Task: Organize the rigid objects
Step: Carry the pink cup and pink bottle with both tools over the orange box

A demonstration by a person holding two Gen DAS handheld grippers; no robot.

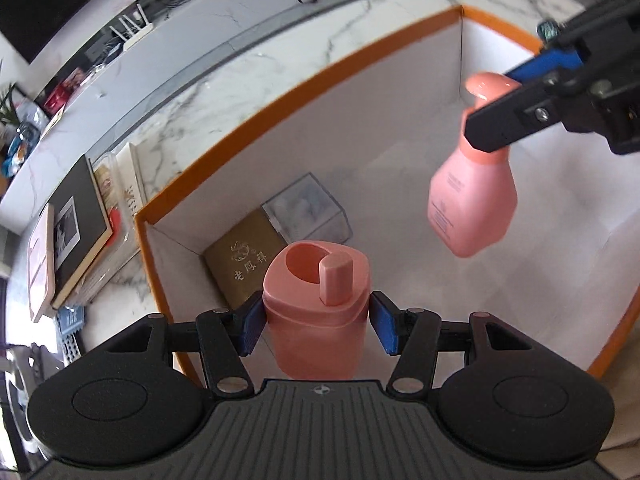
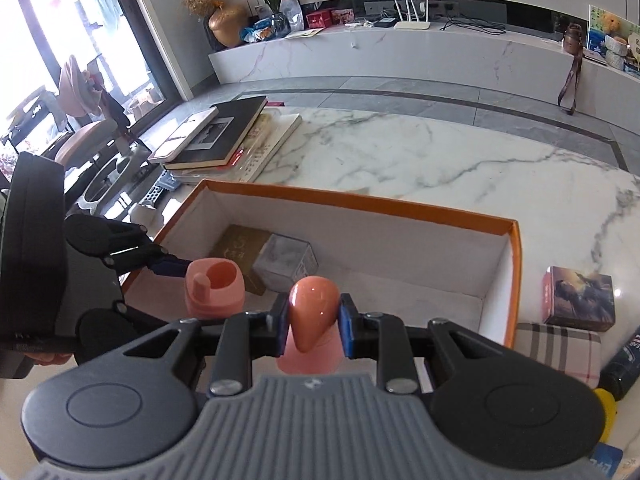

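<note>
Bottles of salmon-pink plastic sit in both grippers above an orange-rimmed box (image 1: 280, 108) whose inside walls are white. In the left wrist view the left gripper (image 1: 316, 322) is clamped on a squat pink bottle (image 1: 316, 320) with a ring-shaped top and a stubby spout, its blue pads (image 1: 252, 326) pressing the bottle's shoulders at 9 and 3 o'clock; the bottle stands upright between them, over the box's near corner. At 2 o'clock in that view the right gripper (image 1: 504, 96) grips a second pink bottle with a rounded cap (image 1: 472, 200) by its neck, the flat body hanging below the fingers and tilted, well clear of the box floor. The right wrist view shows the same hold from behind: the right gripper (image 2: 314, 326) has its blue pads (image 2: 347, 330) tight against either side of the rounded cap (image 2: 314, 312), and the left gripper (image 2: 188, 270) with its squat bottle (image 2: 214, 288) is at 9 o'clock, just beside it. On the box floor, in the far-left corner, lie a gold-brown box with Chinese lettering (image 1: 244, 256) and a clear plastic case (image 1: 308, 212), touching each other. The box rests on a white marble table (image 2: 400, 148). Outside it, at 10 o'clock in the right wrist view, is a stack of books (image 2: 224, 136); at 3 o'clock stand a small picture-printed box (image 2: 578, 298), a checked cloth pouch (image 2: 560, 348) and a dark can (image 2: 622, 364).
</note>
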